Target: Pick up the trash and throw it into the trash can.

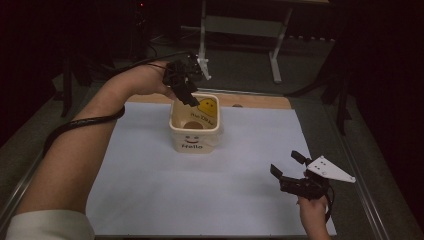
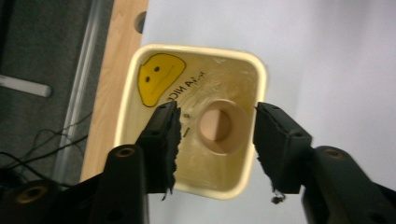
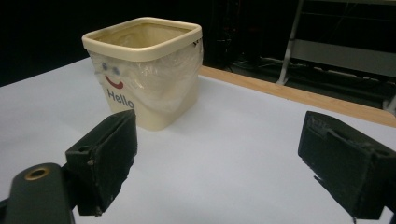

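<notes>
Tub mid-sheet, ring lying inside. Left gripper poised wide above the rim, empty; right gripper wide, well apart. Probably light, stiff, smooth: best pinched across the ring's wall.

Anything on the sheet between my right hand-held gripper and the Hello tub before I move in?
No: the white sheet is bare between the right hand-held gripper and the Hello tub, in both the high view and the right gripper view.

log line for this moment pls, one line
left gripper: open, above cream bin | bin: brown ring at bottom | right gripper: open, holds nothing, near-right over white sheet
</notes>
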A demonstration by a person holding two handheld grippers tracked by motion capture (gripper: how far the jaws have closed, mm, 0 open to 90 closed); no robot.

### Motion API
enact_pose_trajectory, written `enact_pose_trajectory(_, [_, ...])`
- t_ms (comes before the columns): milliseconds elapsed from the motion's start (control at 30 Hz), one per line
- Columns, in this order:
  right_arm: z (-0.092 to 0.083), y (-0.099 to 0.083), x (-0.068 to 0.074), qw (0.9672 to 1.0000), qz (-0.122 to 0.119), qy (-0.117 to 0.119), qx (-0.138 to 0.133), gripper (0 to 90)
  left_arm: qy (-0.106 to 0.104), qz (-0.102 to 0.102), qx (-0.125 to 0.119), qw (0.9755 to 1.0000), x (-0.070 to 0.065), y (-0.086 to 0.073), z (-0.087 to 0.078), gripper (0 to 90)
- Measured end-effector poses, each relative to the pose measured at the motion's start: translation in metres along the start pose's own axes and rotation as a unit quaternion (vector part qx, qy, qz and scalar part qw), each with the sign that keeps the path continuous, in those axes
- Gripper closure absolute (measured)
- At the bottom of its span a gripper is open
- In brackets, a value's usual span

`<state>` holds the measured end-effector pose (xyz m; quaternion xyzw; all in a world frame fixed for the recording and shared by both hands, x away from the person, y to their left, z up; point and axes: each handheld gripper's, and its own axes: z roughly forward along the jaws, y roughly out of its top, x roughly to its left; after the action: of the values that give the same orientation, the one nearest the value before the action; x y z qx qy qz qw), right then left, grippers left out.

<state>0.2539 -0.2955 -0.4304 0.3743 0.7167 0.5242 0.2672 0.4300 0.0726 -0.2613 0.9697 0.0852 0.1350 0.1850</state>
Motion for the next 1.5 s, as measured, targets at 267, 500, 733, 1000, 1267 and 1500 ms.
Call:
enact_pose_trajectory(267, [0.0, 0.001, 0.002, 1.0, -0.001, 0.002, 0.0, 11.8, -0.013, -0.021, -0.013, 0.9996, -0.008, -0.011, -0.011, 38.1])
enact_pose_trajectory(500, [0.001, 0.001, 0.003, 1.0, -0.002, 0.002, -0.001, 11.8, -0.03, -0.032, -0.028, 0.9987, -0.018, -0.028, -0.016, 33.9])
enact_pose_trajectory(733, [0.001, 0.003, 0.004, 1.0, -0.001, 0.005, -0.003, 11.8, -0.026, -0.046, -0.049, 0.9974, -0.035, -0.05, -0.023, 20.8])
enact_pose_trajectory(1000, [0.003, 0.002, 0.005, 1.0, -0.001, 0.007, 0.002, 11.8, -0.025, -0.057, -0.08, 0.9948, -0.053, -0.077, -0.032, 16.3])
enact_pose_trajectory(1267, [0.004, 0.002, 0.006, 1.0, 0.0, 0.007, 0.003, 11.8, -0.014, -0.062, -0.099, 0.993, -0.072, -0.102, -0.038, 15.3])
enact_pose_trajectory(1500, [0.004, 0.002, 0.007, 1.0, -0.001, 0.008, 0.002, 11.8, -0.019, -0.068, -0.113, 0.991, -0.086, -0.122, -0.041, 15.0])
